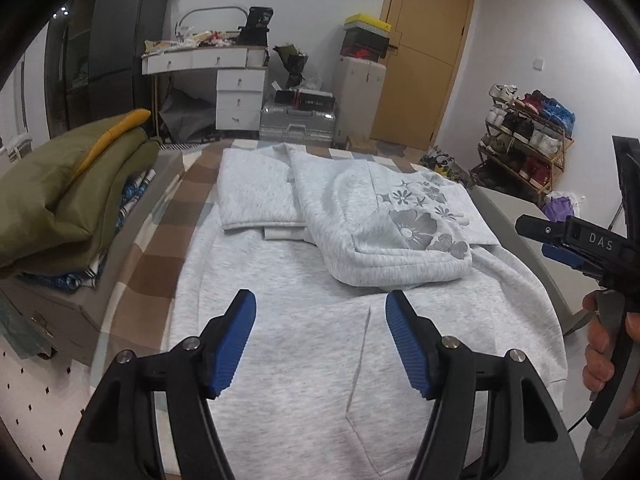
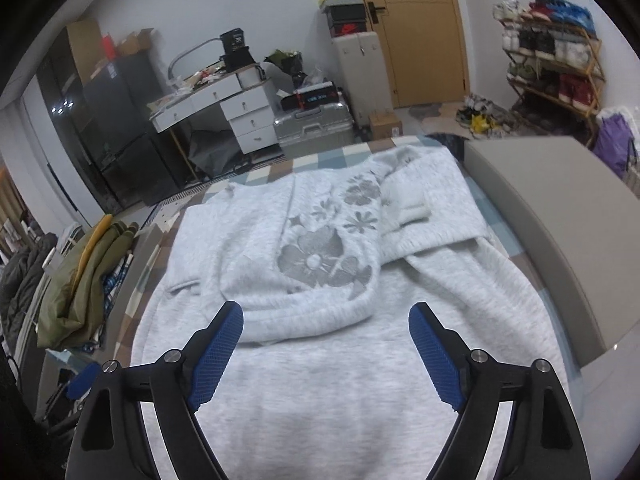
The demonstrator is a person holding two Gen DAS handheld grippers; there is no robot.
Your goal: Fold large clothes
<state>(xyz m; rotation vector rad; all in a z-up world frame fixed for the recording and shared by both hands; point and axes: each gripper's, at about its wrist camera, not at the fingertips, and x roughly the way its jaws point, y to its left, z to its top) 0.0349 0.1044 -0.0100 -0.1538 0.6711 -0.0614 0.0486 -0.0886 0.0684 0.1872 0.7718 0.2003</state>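
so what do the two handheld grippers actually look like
Both are matte black plastic, each with two angled fingers ending in ribbed blue pads and silver pivot screws: left gripper, right gripper. Seen from the side, the right one bears white "DAS" lettering, with a thin black cable hanging below it.

Both wrist views above sweatshirt (image 1: 304,352), facing door (image 1: 428,52)

A home bedroom: bed (image 1: 132,264), white drawer desk (image 1: 236,92), loaded shoe rack (image 1: 524,136), wooden door (image 1: 428,52).
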